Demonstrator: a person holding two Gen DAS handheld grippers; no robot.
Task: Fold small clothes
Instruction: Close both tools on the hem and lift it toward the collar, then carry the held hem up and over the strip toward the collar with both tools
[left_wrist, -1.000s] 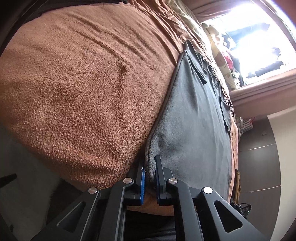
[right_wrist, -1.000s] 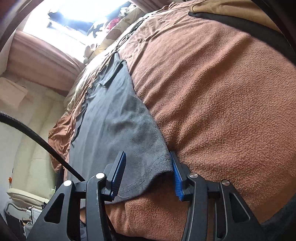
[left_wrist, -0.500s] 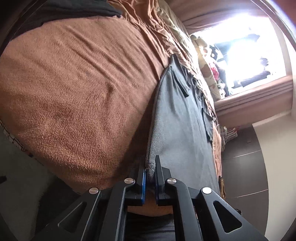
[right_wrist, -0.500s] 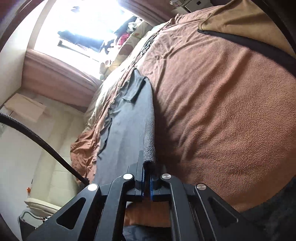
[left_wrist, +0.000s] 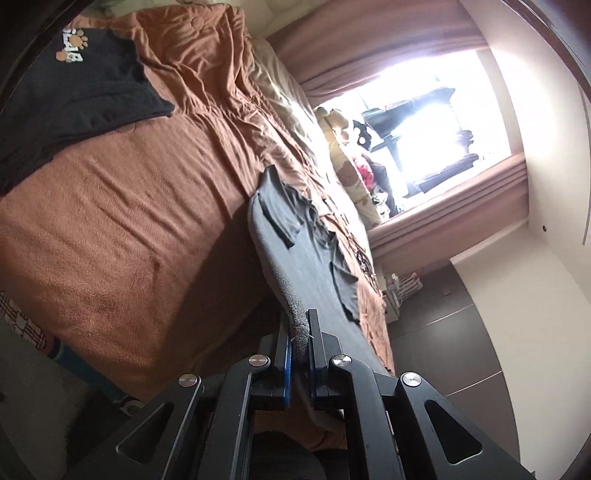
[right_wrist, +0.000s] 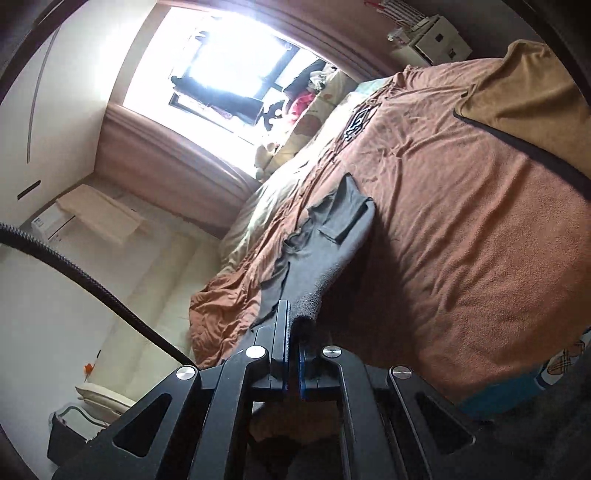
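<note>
Both my tongs, left tongs (left_wrist: 299, 345) and right tongs (right_wrist: 292, 341), pinch the near edge of the dark grey cotton garment (left_wrist: 295, 251), its far end resting on the brown fleece-covered bed (left_wrist: 122, 221).

My left wrist camera looks forward along its left gripper (left_wrist: 298, 341), tilted sideways, close above the bed (left_wrist: 122, 221). My right wrist camera mirrors it. Both share the grey garment (left_wrist: 295, 251) and the far window (right_wrist: 229, 62), which seems overexposed.
</note>
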